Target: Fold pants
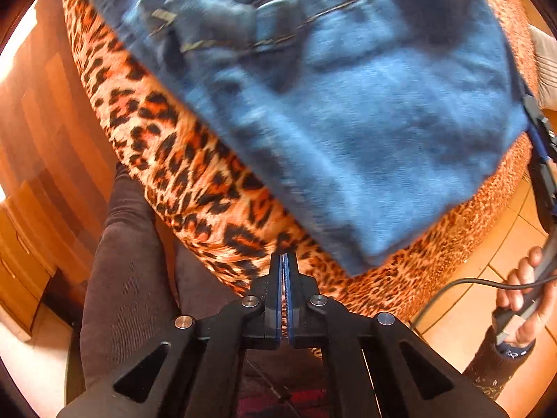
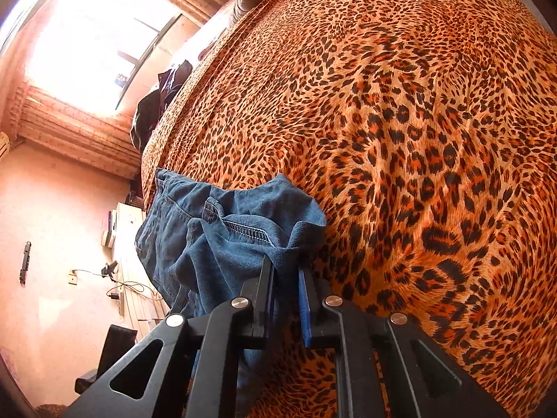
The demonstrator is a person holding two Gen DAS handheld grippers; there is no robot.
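Jeans (image 1: 348, 122): blue denim, bunched on leopard bedspread (image 1: 195, 181), near its edge; in left view they fill 12 to 3 o'clock, blurred. Waistband and pocket seam show in right view at 9 o'clock. Left gripper (image 1: 284, 261): jaws closed, empty, clear of cloth. Right gripper (image 2: 285, 271): clamped on a fold of denim, lifting it. Progress, judged: early to middle; no flat, squared fold visible, cloth rumpled. Remaining: carry held edge over, lay flat, smooth
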